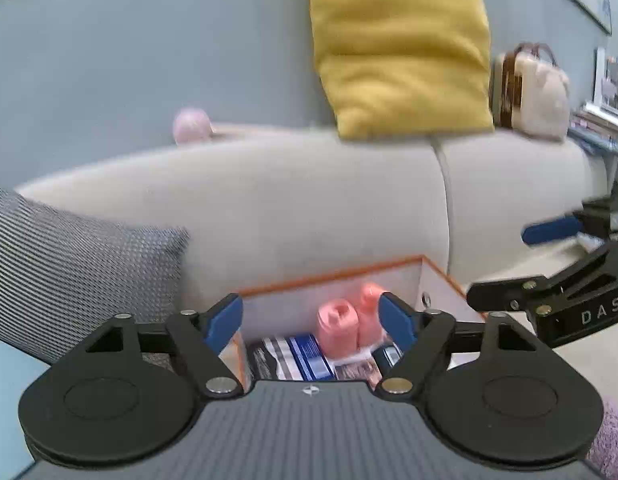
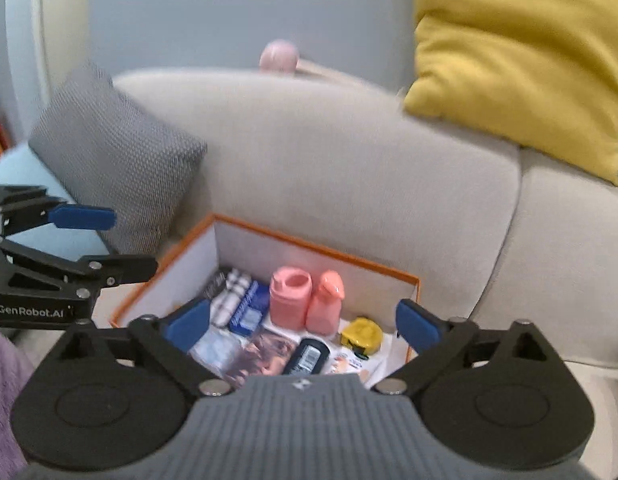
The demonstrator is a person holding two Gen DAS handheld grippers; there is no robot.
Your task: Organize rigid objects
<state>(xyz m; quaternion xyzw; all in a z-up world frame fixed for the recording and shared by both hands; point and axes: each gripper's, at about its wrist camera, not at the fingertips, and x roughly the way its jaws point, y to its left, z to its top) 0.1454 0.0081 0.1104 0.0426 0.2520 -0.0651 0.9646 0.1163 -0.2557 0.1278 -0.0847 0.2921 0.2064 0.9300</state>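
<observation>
A white box with an orange rim [image 2: 309, 242] sits on the sofa seat, also in the left wrist view [image 1: 333, 274]. It holds a pink jar [image 2: 289, 294], a pink bottle [image 2: 327, 304], a yellow tape measure [image 2: 363, 334], a black device [image 2: 307, 356], a blue packet [image 2: 249, 308] and printed cards. The jar [image 1: 338, 326] and bottle [image 1: 370, 312] show in the left wrist view too. My left gripper [image 1: 311, 322] is open and empty above the box's near side. My right gripper [image 2: 303, 326] is open and empty above the box.
A grey sofa backrest [image 2: 349, 168] rises behind the box. A grey patterned cushion [image 2: 109, 152] lies left, a yellow cushion [image 2: 521, 52] on the backrest right. A beige handbag [image 1: 537, 92] and a pink ball [image 1: 192, 124] rest on the backrest top.
</observation>
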